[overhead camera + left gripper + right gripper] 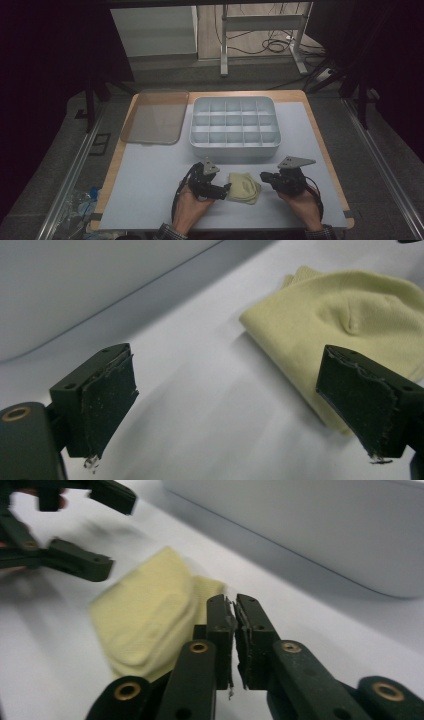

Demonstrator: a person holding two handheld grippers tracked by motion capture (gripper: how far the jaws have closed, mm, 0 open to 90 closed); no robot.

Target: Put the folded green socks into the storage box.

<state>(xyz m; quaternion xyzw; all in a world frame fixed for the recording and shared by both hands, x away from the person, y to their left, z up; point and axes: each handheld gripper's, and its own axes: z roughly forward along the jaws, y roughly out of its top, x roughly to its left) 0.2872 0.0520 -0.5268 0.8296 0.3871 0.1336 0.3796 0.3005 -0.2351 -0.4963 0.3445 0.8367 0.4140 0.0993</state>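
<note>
Left tongs [227, 405] stand apart with the yellow cloth [345, 320] just ahead; right tongs [234, 630] are closed empty beside it.

High view: looks forward and down from above the person's side, far off, over the whole pale grey tabletop [150, 195].
Gripper views: low and close, along their jaws.
Shared: folded pale yellow cloth [345, 325] ahead of both jaws.
</note>
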